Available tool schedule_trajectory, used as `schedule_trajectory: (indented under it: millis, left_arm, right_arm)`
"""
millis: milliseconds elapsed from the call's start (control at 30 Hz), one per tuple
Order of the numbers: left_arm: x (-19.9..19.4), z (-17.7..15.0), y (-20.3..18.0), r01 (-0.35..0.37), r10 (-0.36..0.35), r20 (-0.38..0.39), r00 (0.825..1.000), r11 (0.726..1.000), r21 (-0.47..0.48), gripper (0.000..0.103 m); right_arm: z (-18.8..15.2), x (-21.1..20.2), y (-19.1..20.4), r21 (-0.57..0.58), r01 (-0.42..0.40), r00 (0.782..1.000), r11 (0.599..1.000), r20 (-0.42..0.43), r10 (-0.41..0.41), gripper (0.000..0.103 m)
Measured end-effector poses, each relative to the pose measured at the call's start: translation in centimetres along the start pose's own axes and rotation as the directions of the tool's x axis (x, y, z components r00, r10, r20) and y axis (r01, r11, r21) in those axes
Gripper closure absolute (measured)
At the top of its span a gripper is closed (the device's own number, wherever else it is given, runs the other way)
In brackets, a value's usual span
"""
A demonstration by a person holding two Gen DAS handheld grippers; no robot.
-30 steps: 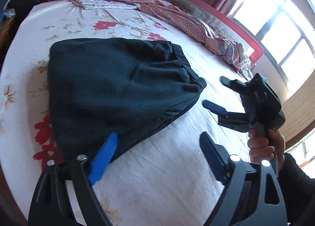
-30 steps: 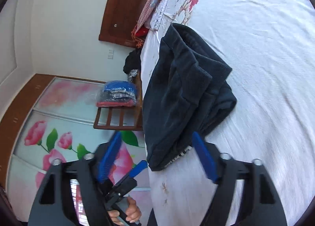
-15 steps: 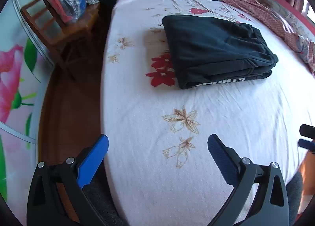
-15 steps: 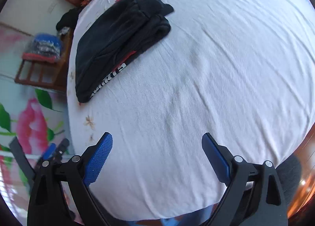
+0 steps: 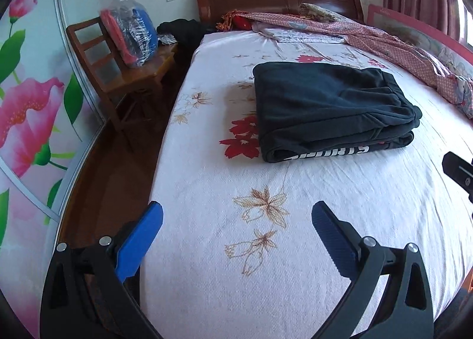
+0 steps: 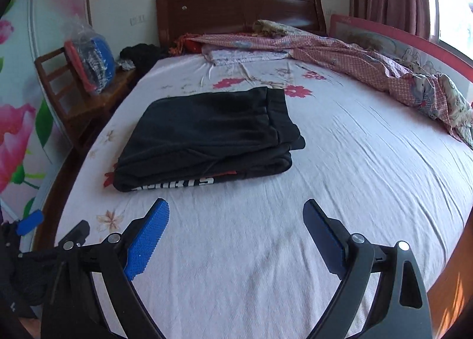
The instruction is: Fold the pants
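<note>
The black pants (image 5: 328,105) lie folded into a flat rectangle on the white flowered bed sheet (image 5: 266,250), white lettering showing along the near fold. They also show in the right wrist view (image 6: 207,135). My left gripper (image 5: 236,217) is open and empty, held back over the near part of the bed. My right gripper (image 6: 236,215) is open and empty, also well short of the pants. A bit of the right gripper shows at the right edge of the left wrist view (image 5: 458,170).
A pink patterned blanket (image 6: 340,55) lies bunched along the headboard (image 6: 236,8) and right side. A wooden chair (image 5: 124,73) with a bagged bundle (image 5: 130,34) stands left of the bed. A dark heap of clothes (image 5: 183,30) lies by the headboard.
Both grippers have pulled back from the pants and levelled out. The pants now lie farther away, folded and untouched on the sheet.
</note>
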State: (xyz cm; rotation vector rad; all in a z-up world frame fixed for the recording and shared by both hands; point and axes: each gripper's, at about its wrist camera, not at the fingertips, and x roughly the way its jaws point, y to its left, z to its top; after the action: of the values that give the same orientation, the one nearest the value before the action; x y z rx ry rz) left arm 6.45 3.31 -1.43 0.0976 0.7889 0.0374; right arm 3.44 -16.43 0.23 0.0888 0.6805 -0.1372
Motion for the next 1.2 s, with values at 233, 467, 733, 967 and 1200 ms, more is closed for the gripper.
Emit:
schedule_trajectory:
  millis: [233,467,733,967,1200]
  left_arm:
    - [1.4,-1.0,-0.3,0.012,-0.015,-0.072,0.997,0.999,-0.038,0.002]
    - [2.0,-1.4,-0.7,0.005,-0.007,-0.092,0.996,1.000,-0.028,0.002]
    - [1.7,-1.0,-0.2,0.009,-0.014,-0.086,0.996,0.999,-0.050,0.002]
    - [1.6,-0.9,-0.4,0.019,-0.023,-0.086,0.996,0.999,-0.049,0.002]
    - [1.9,-0.9,-0.3,0.034,-0.040,-0.106,0.994,0.998,-0.055,0.002]
  right_arm:
    - [-1.2,1.6,0.7,-0.012,-0.036,0.999,0.999,-0.039,0.036,0.012]
    - [-2.4,2.9,-0.6,0.041,-0.001,0.994,0.999,-0.111,0.006,0.012]
    - [-2.7,3.3,-0.7,0.051,0.003,0.991,0.999,-0.135,0.004,0.012]
    - [-2.7,3.5,-0.9,0.062,-0.005,0.989,0.998,-0.146,0.014,0.012]
    - [-2.8,3.6,-1.3,0.087,-0.022,0.987,0.996,-0.154,0.035,0.012]
